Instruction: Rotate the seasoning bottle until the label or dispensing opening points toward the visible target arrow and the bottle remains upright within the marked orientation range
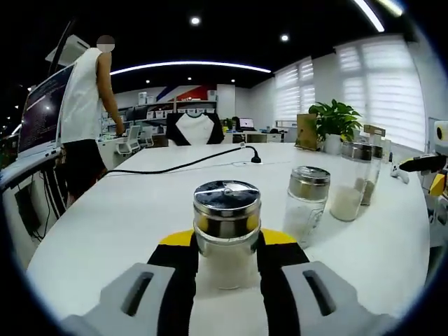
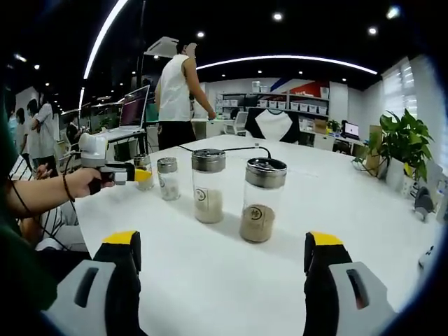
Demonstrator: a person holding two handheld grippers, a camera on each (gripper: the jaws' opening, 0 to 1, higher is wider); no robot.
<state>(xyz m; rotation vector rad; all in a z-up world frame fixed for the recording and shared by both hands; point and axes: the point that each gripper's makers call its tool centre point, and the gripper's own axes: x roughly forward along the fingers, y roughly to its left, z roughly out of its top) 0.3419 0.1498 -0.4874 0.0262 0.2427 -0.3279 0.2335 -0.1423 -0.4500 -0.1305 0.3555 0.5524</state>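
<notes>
Glass and steel between the jaws of the left gripper: seasoning bottle upright on the white bench, chrome shaker lid on top, pale powder in the lower half, black pads with yellow tips close against both sides of the body, apparently gripping it, though actual contact not certain at this angle. Seen again from the right gripper view, off to the left edge, with the same gripper and a hand reaching in toward the small bottle at the end of a row. Right gripper spread wide and empty above bare bench, well short of the two tall jars and. No target arrow or marked range discernible anywhere on the bench, so best to find that first before turning. For the turn itself: squeeze only enough to stop slipping, keep the base flat on the bench, twist about the bottle's own axis in small steps, regrasp rather than over-rolling the wrist, and watch the lid slot as the pointer. Beyond, a second shaker just right and further back, then a taller jar; a black cable across the far bench, a potted plant, and a person at a desk.
</notes>
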